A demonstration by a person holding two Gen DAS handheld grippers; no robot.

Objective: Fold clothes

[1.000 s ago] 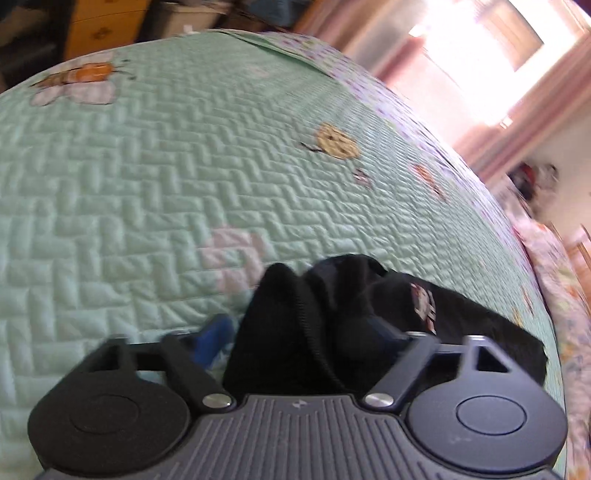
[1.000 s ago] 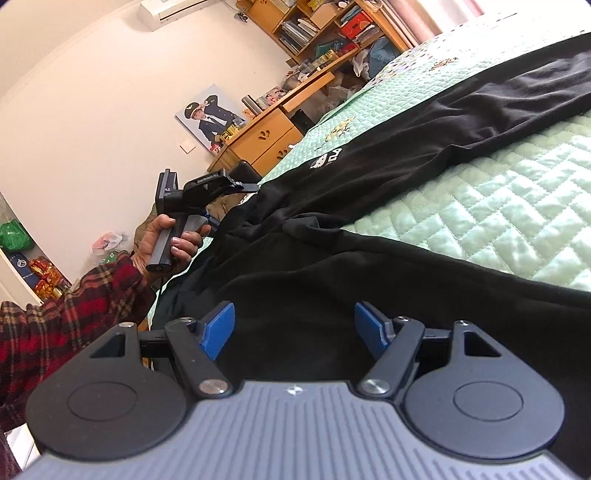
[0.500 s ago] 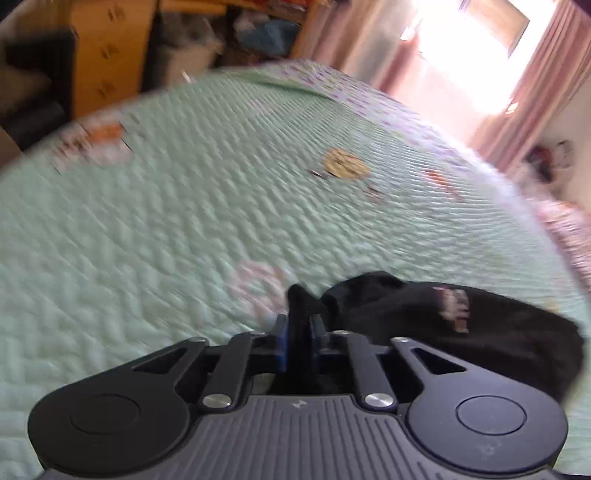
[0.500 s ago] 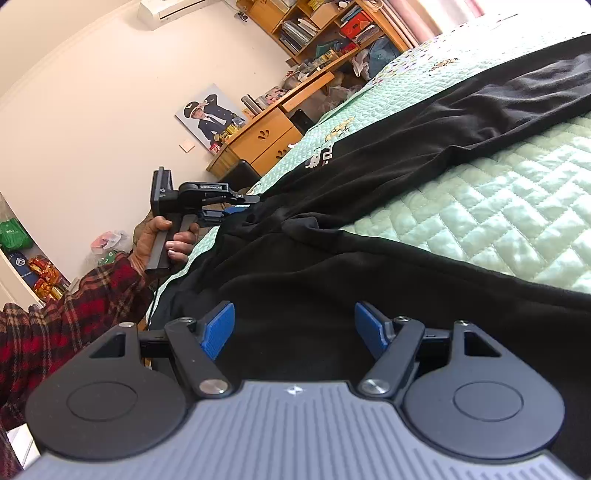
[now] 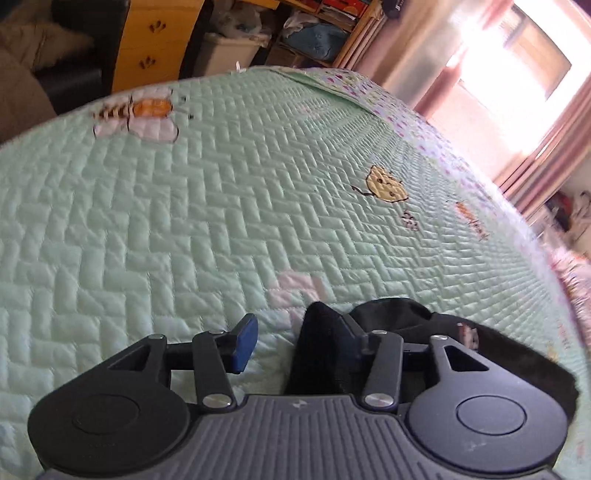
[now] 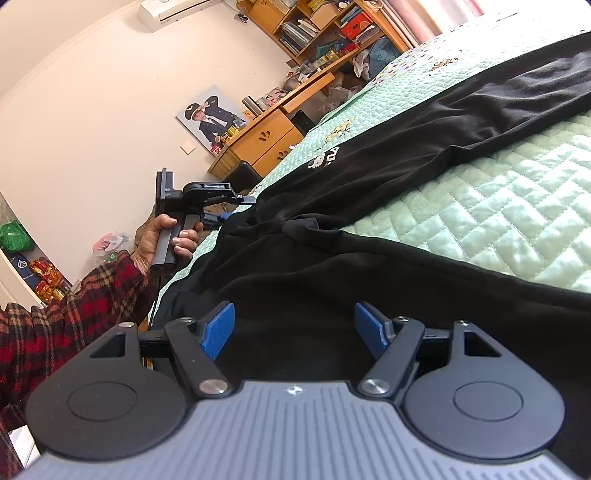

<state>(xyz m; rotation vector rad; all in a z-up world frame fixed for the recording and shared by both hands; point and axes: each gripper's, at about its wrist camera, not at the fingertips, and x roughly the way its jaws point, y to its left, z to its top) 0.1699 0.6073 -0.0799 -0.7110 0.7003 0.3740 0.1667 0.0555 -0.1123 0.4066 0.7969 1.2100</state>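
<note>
My left gripper (image 5: 295, 341) has just been opening off the black fleece trousers' waistband (image 5: 317, 354), fabric between unpinched fingers, so I regrasp; right gripper (image 6: 293, 330) hovers open.

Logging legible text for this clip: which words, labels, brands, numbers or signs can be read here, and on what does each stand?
Nothing here reads clearly.
White print on the black trousers: a cartoon figure with some characters, too distorted to read.
Small marking on the left gripper, on its body: too small.
Green bag by the wall: white print, blurred.
Book spines on the shelf: too small.
Orange embroidered squiggle on the quilt: illegible.
</note>
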